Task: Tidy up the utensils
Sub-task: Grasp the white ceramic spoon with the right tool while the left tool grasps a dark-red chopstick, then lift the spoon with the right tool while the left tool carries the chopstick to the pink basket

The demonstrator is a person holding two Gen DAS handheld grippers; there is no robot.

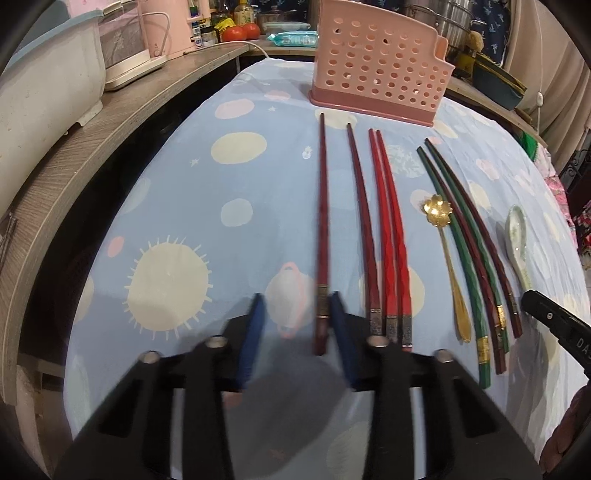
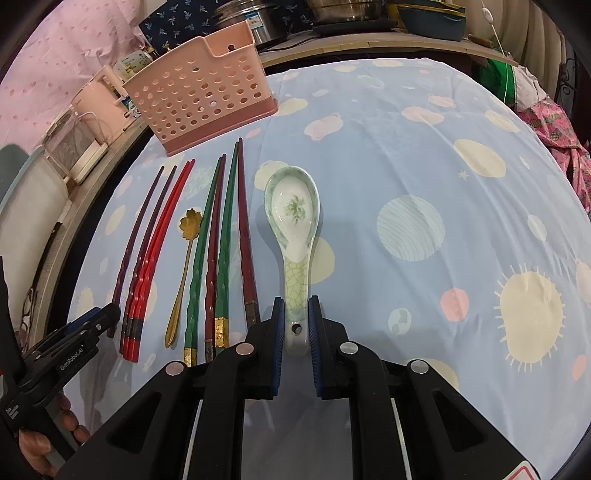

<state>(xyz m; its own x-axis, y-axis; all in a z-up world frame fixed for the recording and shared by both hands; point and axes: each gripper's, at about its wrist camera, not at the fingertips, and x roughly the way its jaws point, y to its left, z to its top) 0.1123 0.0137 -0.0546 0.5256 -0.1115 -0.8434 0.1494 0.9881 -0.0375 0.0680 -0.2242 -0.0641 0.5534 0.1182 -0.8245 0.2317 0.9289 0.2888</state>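
On the blue patterned cloth lies a row of utensils below a pink perforated holder. My left gripper is open around the near end of the leftmost dark red chopstick, which lies close to the right-hand pad while the left-hand pad stands well clear. Beside it lie another dark red chopstick, a red pair, a gold flower spoon and several green and maroon chopsticks. My right gripper is shut on the handle of the white ceramic spoon, which rests on the cloth.
A wooden shelf curves along the left with a pink kettle, a white appliance and tomatoes. Metal pots and a dark dish stand behind the holder. A hand holds the left gripper.
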